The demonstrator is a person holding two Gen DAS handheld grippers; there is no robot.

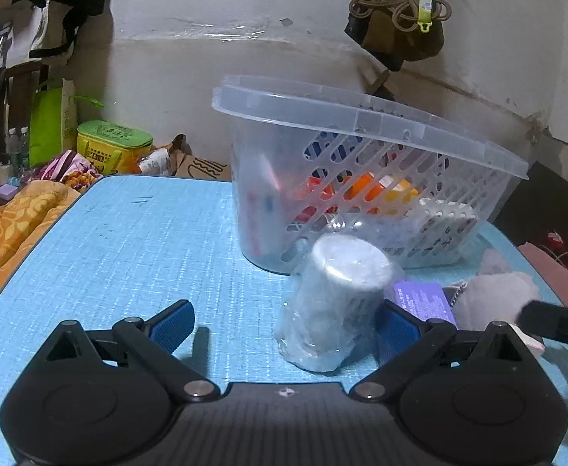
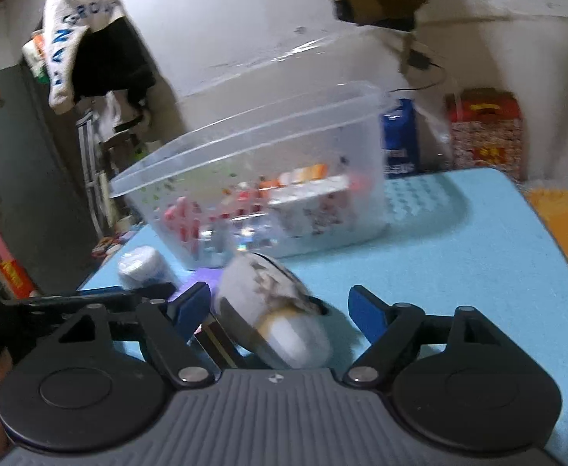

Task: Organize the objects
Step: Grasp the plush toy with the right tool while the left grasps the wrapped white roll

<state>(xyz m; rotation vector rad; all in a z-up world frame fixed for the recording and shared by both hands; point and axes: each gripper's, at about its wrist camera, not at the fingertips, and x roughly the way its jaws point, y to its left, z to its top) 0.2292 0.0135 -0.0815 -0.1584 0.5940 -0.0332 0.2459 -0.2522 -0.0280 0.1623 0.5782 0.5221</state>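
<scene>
A clear plastic basket (image 1: 361, 124) holding several small items stands on the blue table (image 1: 128, 240); it also shows in the right wrist view (image 2: 245, 147). A plastic-wrapped white roll (image 1: 334, 299) stands between my left gripper's (image 1: 284, 324) open fingers, close to the right pad, and shows far left in the right wrist view (image 2: 144, 268). A grey plush toy (image 2: 272, 310) lies between my right gripper's (image 2: 280, 306) open fingers, near the left pad; it shows at the right of the left wrist view (image 1: 493, 291). A purple tag (image 1: 423, 299) lies beside it.
An orange blanket (image 1: 8, 225) and bags lie off the table's left edge. A green-yellow box (image 1: 113, 143) sits behind. A blue bag (image 2: 400, 139) and a red box (image 2: 485, 132) stand beyond the table's far edge. Clothes hang on the wall.
</scene>
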